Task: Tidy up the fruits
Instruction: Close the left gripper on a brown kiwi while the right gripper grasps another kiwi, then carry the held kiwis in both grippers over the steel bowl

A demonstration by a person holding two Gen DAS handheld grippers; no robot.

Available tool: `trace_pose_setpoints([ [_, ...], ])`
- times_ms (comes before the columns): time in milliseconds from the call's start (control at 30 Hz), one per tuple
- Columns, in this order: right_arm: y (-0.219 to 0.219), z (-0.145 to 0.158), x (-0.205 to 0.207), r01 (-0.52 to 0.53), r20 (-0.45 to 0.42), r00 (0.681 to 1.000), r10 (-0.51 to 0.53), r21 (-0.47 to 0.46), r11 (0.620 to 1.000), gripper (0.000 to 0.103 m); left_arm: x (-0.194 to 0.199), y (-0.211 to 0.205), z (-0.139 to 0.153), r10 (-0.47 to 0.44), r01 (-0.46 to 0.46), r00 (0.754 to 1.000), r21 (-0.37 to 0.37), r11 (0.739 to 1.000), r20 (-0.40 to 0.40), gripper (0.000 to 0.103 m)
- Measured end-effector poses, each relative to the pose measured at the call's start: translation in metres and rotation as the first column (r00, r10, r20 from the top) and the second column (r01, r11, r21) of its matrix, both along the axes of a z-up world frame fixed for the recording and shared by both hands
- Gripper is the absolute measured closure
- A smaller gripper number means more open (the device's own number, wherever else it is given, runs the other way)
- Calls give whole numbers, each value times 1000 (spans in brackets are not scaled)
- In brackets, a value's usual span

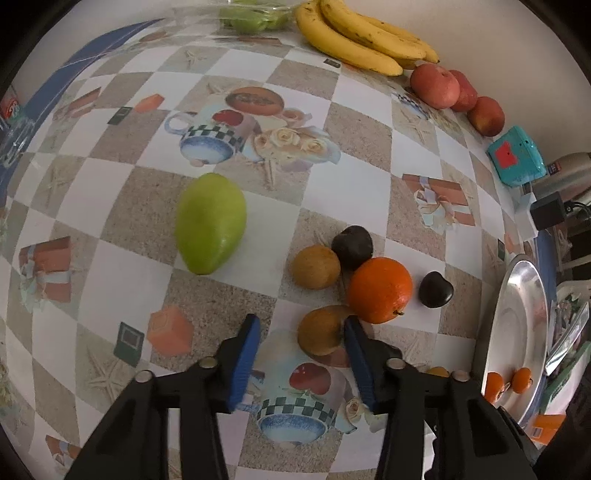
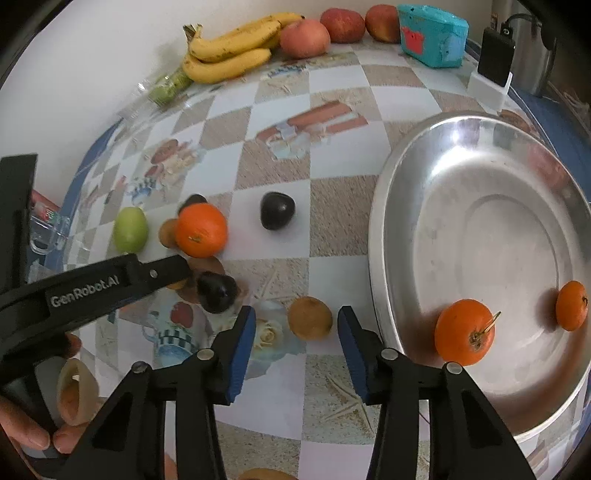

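Note:
My left gripper (image 1: 301, 332) is open, with a brown round fruit (image 1: 322, 329) just inside its right finger. Beyond lie an orange (image 1: 380, 290), another brown fruit (image 1: 315, 266), two dark fruits (image 1: 352, 246) (image 1: 436, 290) and a green mango (image 1: 209, 223). My right gripper (image 2: 295, 325) is open with a brown fruit (image 2: 309, 318) between its fingertips on the table. The steel plate (image 2: 461, 206) to its right holds two small oranges (image 2: 464, 336) (image 2: 571, 305). The left gripper's arm (image 2: 110, 284) shows in the right wrist view, by a dark fruit (image 2: 216, 291).
Bananas (image 1: 354, 33), red apples (image 1: 436, 85), a teal box (image 1: 516, 156) and a bag of green fruit (image 1: 255, 16) line the far wall. A black charger (image 2: 495, 59) and a metal flask (image 1: 569, 173) stand at the far right. A glass mug (image 2: 46, 230) sits left.

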State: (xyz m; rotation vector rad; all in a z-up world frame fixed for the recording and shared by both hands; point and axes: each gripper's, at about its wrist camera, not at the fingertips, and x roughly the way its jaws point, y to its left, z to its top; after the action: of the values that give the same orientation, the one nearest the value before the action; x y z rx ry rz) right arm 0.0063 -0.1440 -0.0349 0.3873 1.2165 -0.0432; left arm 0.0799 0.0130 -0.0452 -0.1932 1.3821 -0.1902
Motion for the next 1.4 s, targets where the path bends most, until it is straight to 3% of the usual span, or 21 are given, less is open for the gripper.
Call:
trace_pose_setpoints([
  [200, -4, -1, 0, 16, -3, 1000, -16, -17, 1000, 72, -1, -1, -1, -6, 6, 1000, -11, 1000, -5, 75],
  [300, -4, -2, 0, 23, -4, 1000, -23, -16, 1000, 77, 1, -1, -1, -5, 5, 1000, -19, 1000, -7, 75],
  [533, -8, 0, -4, 35, -3, 999, -35, 0, 999, 77, -2, 6, 10, 13, -12, 1000, -48, 999, 17, 75],
  [867, -14, 37, -13, 54, 123, 991, -59, 49, 997, 77, -6, 17, 42, 40, -31, 994, -84, 996, 99, 75],
  [1067, -16, 46, -14, 66, 150, 986, -72, 44, 997, 77, -6, 12, 53, 32, -21, 991, -84, 996, 130, 76],
  [1267, -44, 43, -20, 162, 136, 977, -166, 37, 986, 77, -9, -1, 57, -7, 20, 990, -89, 996, 143, 76],
  [1400, -68, 42, -28, 249, 121, 962, -244, -25, 968, 77, -14, -20, 61, -59, 74, 986, -94, 993, 157, 76],
])
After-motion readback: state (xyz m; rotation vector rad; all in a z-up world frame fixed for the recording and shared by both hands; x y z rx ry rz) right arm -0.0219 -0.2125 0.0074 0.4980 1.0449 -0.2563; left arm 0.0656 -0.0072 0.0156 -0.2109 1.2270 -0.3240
